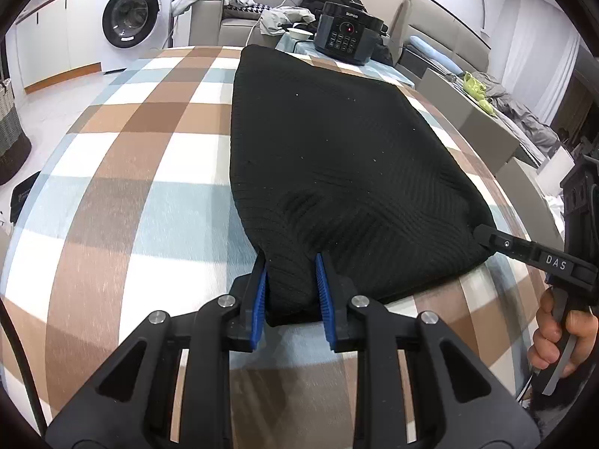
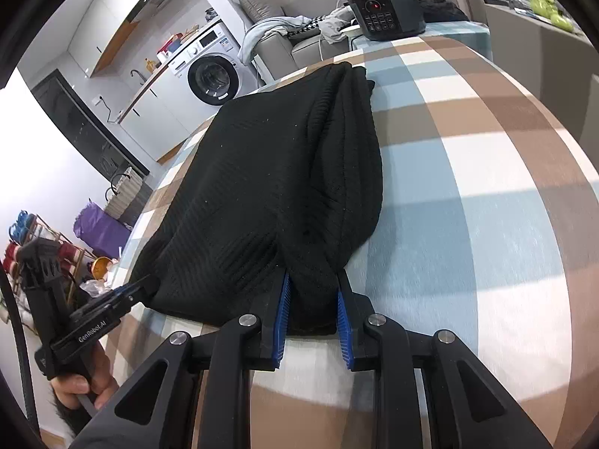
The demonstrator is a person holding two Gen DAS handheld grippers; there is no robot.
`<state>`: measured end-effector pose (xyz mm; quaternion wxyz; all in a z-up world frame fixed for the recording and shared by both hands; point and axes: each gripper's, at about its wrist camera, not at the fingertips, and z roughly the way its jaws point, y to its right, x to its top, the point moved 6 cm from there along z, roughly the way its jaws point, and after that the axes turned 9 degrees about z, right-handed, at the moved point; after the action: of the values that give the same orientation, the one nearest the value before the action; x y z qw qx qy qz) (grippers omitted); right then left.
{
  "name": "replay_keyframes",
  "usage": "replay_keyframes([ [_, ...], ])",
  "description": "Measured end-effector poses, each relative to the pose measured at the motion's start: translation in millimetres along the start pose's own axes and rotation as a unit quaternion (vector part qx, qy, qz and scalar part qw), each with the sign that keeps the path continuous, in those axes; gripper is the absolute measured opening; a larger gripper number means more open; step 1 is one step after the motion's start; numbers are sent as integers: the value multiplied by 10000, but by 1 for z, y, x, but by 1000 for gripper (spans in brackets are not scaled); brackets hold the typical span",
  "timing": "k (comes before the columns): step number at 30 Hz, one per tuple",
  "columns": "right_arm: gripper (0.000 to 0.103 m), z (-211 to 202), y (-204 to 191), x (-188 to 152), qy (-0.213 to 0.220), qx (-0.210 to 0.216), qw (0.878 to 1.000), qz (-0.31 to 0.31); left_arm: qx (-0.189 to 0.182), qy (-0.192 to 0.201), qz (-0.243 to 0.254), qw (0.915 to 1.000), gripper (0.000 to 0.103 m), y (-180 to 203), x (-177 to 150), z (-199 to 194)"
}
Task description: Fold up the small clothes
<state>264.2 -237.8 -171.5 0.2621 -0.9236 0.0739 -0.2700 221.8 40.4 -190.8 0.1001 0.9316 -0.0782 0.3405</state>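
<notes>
A black ribbed knit garment (image 1: 337, 172) lies folded lengthwise on the checked tablecloth (image 1: 142, 172). My left gripper (image 1: 291, 263) is shut on its near left corner, and the fabric bunches between the blue pads (image 1: 322, 288). In the right wrist view the same garment (image 2: 262, 194) shows a thick fold along its right side. There my right gripper (image 2: 313, 280) is shut on the near right corner. Each gripper also shows in the other's view, the right gripper (image 1: 482, 232) at the cloth's right edge and the left gripper (image 2: 148, 285) at its left edge.
A black electric cooker (image 1: 346, 33) and a white bowl (image 1: 299, 33) stand at the table's far end. A washing machine (image 1: 131, 18) and a sofa heaped with clothes (image 1: 232, 0) lie beyond. Checked tablecloth (image 2: 486, 187) stretches to the garment's right.
</notes>
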Motion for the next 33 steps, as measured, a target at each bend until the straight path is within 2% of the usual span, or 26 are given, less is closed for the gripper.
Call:
replay_keyframes([
  [5, 23, 0, -4, 0, 50, -139, 9998, -168, 2, 20, 5, 10000, 22, -2, 2, -1],
  [7, 30, -3, -4, 0, 126, -212, 9994, -262, 21, 46, -4, 10000, 22, -2, 1, -5],
  [10, 43, -12, -5, 1, 293, -326, 9982, -403, 126, 179, 34, 9998, 32, -3, 0, -18],
  [12, 45, -21, -9, 3, 455, -325, 9969, -555, 223, 395, 61, 9990, 49, -5, 1, -34],
  [13, 52, -26, -11, 3, 519, -338, 9960, -642, 306, 492, 66, 9983, 62, -6, 1, -42],
  [14, 58, -31, -14, 3, 586, -338, 9950, -741, 362, 596, 70, 9975, 71, -7, 2, -49],
  [16, 84, -42, -21, 2, 745, -228, 9927, -923, 398, 873, 135, 9953, 82, -7, 4, -65],
  [19, 102, -59, -32, 3, 1073, -63, 9875, -1154, 482, 1266, 299, 9903, 87, -3, 6, -86],
  [22, 103, -73, -43, 0, 1373, 58, 9801, -1432, 471, 1514, 380, 9866, 102, 2, 6, -98],
  [25, 103, -77, -51, -5, 1511, 103, 9756, -1587, 488, 1718, 389, 9832, 102, 7, 3, -105],
  [29, 103, -79, -54, -15, 1720, 137, 9689, -1776, 619, 1814, 439, 9805, 102, 11, -3, -102],
  [33, 103, -76, -54, -21, 1731, 272, 9674, -1829, 639, 1815, 404, 9805, 102, 12, -6, -95],
])
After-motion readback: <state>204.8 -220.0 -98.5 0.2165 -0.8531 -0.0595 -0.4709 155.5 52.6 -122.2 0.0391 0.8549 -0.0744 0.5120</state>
